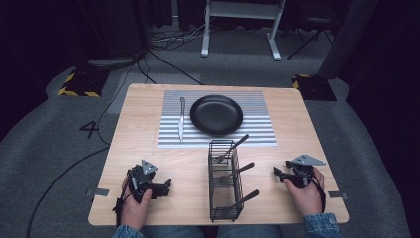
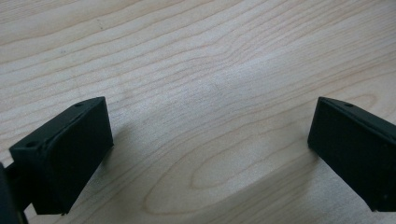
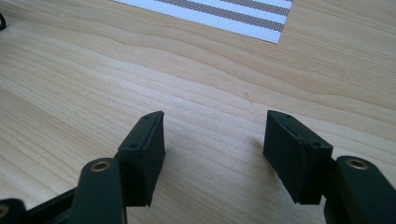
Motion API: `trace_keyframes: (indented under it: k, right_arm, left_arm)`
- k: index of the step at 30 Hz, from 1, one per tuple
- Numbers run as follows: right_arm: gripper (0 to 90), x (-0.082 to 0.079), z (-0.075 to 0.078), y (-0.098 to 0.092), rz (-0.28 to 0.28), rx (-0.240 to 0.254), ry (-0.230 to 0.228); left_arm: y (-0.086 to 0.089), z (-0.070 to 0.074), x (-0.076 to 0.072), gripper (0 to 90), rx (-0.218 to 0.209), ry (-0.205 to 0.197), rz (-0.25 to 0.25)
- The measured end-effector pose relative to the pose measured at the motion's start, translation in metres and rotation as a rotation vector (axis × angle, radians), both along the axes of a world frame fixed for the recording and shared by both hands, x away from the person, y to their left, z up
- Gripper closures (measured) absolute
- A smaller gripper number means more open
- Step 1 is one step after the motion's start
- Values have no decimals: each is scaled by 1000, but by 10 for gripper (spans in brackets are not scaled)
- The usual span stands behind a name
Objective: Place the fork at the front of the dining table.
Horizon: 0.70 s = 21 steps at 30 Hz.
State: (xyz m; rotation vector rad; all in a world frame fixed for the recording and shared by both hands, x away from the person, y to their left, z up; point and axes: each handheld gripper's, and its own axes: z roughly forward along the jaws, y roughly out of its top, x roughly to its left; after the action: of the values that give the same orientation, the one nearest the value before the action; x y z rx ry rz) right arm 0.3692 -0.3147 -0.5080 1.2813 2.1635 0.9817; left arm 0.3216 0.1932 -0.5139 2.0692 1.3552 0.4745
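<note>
Table: pale wooden top (image 1: 163, 168), with both grippers resting near its near edge.
Left gripper: (image 1: 166, 186) sits on the wood at the near left, held in a hand (image 1: 134, 206); jaws released, spread wide, nothing between them. In the left gripper view (image 2: 210, 144) bare wood grain lies between the two black pads.
Right gripper: (image 1: 278, 174) sits on the wood at the near right, held in a hand (image 1: 307, 196); jaws released and wide apart, holding nothing. In the right gripper view (image 3: 212, 140) bare wood lies between the pads, and a corner of the striped mat (image 3: 224, 11) lies farther off.
Basket: black wire basket (image 1: 224, 186) stands between the two grippers, apart from both, just in front of the mat.
Cutlery: three dark-handled pieces (image 1: 236, 171) lie in the basket, handles sticking out over its right side.
Mat: striped placemat (image 1: 257, 134) lies beyond the basket in the middle of the table.
Plate: black plate (image 1: 216, 115) rests on the mat.
Knife: (image 1: 182, 119) lies on the mat just left of the plate, lengthwise away from the person.
</note>
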Motion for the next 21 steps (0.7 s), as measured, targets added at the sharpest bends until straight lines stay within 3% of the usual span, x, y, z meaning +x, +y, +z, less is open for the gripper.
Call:
trace_keyframes:
  k: [6, 11, 15, 21]
  right_arm:
    - [399, -1, 0, 0, 9, 4, 1]
    - [400, -1, 0, 0, 10, 5, 1]
    - [401, -1, 0, 0, 10, 5, 1]
    - [482, -2, 0, 2, 28, 20, -1]
  left_arm:
    - [0, 0, 0, 1, 0, -1, -7]
    - [5, 1, 4, 0, 7, 7, -85]
    - [5, 0, 4, 0, 6, 5, -86]
    - [5, 0, 4, 0, 4, 4, -82]
